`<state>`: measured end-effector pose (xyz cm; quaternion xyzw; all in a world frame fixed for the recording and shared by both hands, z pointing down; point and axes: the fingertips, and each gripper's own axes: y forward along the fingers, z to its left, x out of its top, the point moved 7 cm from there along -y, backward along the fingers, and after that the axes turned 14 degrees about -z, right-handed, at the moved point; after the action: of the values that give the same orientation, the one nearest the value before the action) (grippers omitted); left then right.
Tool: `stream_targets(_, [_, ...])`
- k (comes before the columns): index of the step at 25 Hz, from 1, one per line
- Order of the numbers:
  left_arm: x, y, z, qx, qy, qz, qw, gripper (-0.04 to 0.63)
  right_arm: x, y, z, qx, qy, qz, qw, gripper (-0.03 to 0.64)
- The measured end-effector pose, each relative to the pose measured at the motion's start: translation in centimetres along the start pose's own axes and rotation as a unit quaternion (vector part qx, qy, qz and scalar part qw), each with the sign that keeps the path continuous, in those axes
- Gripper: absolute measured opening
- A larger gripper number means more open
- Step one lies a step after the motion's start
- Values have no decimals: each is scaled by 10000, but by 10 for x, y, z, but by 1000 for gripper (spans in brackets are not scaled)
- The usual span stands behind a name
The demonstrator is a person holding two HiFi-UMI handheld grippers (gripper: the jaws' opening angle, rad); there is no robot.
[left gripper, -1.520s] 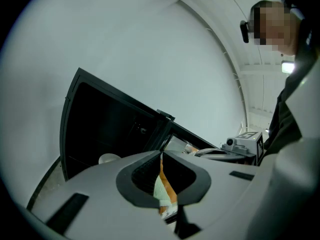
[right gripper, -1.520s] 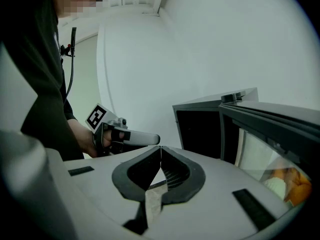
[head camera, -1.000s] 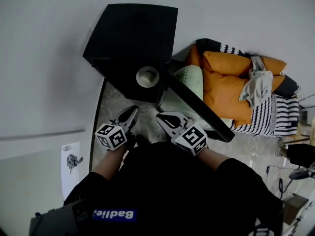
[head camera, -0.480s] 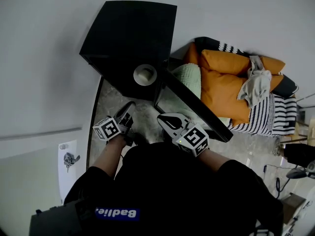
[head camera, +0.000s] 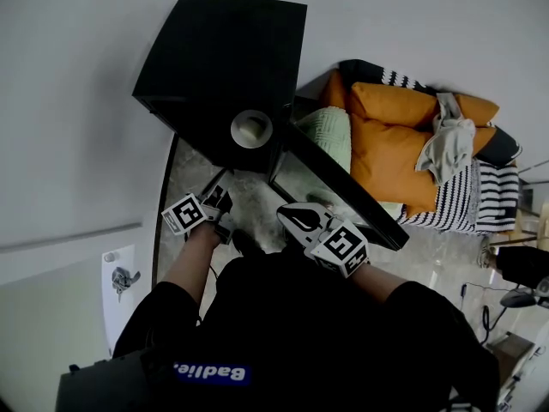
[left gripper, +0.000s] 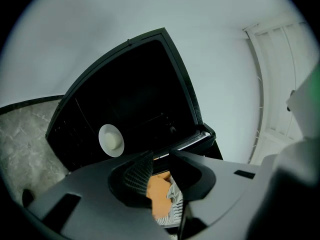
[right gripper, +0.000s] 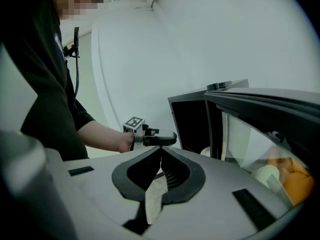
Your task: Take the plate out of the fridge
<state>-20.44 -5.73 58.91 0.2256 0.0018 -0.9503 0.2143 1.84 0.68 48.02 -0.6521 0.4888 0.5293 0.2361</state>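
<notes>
Sitting inside open fridge (head camera: 223,58): plate (head camera: 251,130)

Soft, even light — fisheye-warped edges

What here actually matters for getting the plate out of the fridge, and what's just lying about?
Part of the job: the black fridge, its open door, the plate inside, the left gripper (empty, jaws have just been opening), the right gripper (shut, empty).

Just lying about: orange cushions, green pillow, grey cloth, striped blanket.
</notes>
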Motion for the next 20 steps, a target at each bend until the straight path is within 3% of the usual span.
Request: stream_targets(20, [-18, 48, 63, 390, -419, 82, 9983, 107, -15, -15, -5, 63, -4, 411, 9991, 11])
